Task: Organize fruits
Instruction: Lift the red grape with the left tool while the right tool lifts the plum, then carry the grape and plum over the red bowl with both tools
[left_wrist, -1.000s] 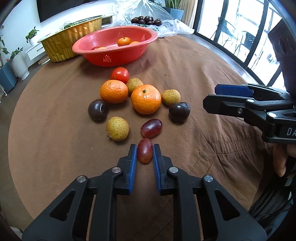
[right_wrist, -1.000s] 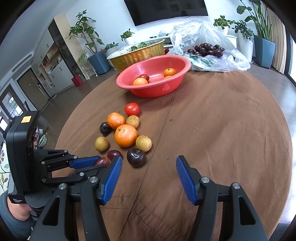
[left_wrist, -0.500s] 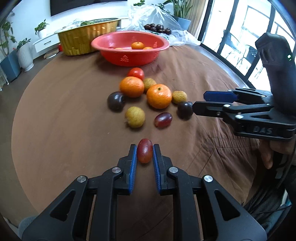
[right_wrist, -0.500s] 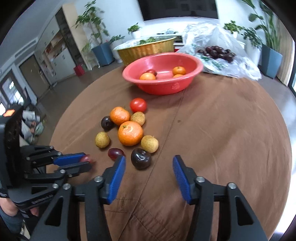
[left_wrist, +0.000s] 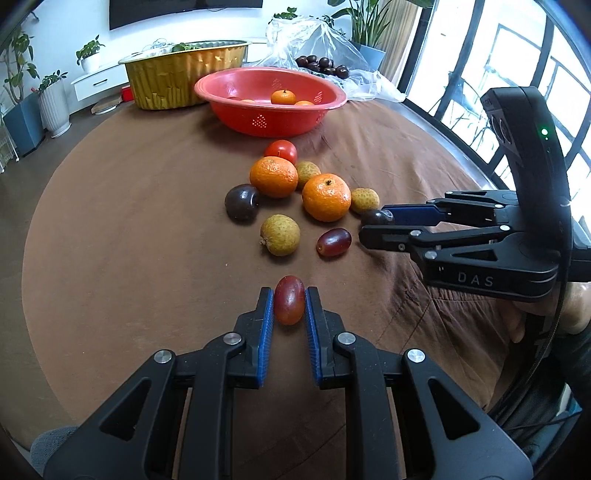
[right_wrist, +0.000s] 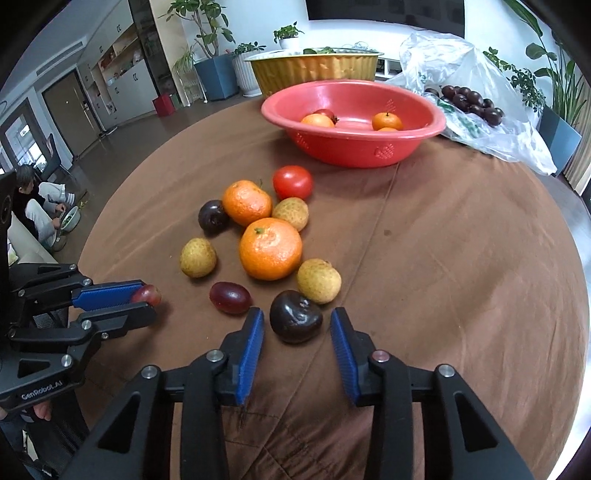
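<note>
**Two grippers at a scatter of fruit**

Brown cloth (right_wrist: 461, 240) covers the round table, and loose fruit lies in a cluster near its middle. At the far side stands a red plastic perforated bowl (right_wrist: 369, 147) with small oranges inside, a gold foil tray (left_wrist: 173, 81) behind it and a clear plastic bag of dark plums (right_wrist: 469, 99) beside it.

The left gripper (left_wrist: 289, 306) pinches an oval red grape (left_wrist: 289, 304) between its blue pads, apart from the cluster. The right gripper (right_wrist: 295, 328) has just been closing; its jaws flank a dark purple plum (right_wrist: 295, 316) that rests on the cloth, with a narrow gap visible on each side. Just beside that plum lie a second red grape (right_wrist: 231, 297), a yellowish bumpy round fruit (right_wrist: 319, 280) and a large orange mandarin (right_wrist: 270, 248).
</note>
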